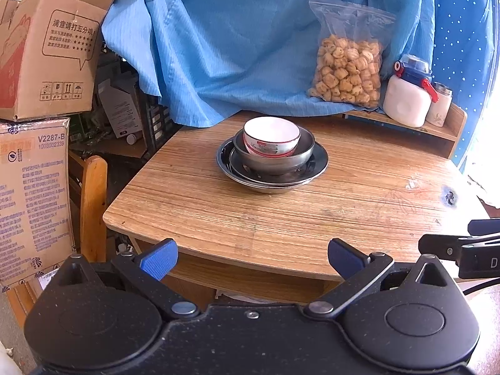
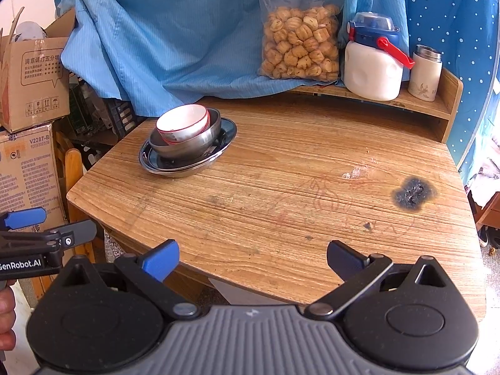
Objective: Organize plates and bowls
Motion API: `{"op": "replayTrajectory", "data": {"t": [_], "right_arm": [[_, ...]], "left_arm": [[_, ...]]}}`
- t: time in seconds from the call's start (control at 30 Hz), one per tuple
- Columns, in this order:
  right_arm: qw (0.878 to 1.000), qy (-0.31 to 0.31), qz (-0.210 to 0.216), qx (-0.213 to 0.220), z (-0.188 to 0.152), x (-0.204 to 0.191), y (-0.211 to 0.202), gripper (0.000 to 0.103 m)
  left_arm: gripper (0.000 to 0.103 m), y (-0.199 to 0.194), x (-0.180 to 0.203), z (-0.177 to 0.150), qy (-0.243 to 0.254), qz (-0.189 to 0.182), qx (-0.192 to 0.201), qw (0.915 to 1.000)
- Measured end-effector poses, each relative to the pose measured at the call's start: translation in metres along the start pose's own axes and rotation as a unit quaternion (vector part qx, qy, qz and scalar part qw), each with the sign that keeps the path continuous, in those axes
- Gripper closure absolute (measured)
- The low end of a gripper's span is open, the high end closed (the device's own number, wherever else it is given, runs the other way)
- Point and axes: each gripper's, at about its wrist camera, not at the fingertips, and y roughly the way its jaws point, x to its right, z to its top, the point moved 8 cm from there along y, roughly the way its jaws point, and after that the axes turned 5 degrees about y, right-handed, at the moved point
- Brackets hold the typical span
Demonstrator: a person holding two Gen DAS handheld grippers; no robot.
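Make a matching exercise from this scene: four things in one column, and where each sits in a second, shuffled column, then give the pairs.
Things
1. white bowl
2. metal bowl
3. snack bag
4. left hand-held gripper

Places
A. leaning on the blue cloth, on the raised shelf
B. nested inside the metal bowl
C. open, hovering at the table's near edge
D. resting on the stacked metal plates

Pairs: 1-B, 2-D, 3-A, 4-C

A white ceramic bowl with a red rim band (image 1: pixel 271 136) sits in grey steel dishes (image 1: pixel 272 164) on the brown wood-grain tabletop (image 1: pixel 281 218), which bears a black scorch mark (image 2: pixel 414 193). Behind hangs plain blue cloth (image 1: pixel 234 37) and white-dotted blue fabric (image 2: pixel 450 15).
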Motion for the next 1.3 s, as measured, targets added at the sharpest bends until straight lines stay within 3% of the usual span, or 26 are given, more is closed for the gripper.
{"op": "replayTrajectory", "data": {"t": [1.3], "right_arm": [[1.000, -0.002, 0.000, 0.002, -0.0005, 0.0038, -0.0031, 0.000]], "left_arm": [[0.001, -0.0031, 0.0055, -0.0021, -0.001, 0.001, -0.001, 1.0000]]}}
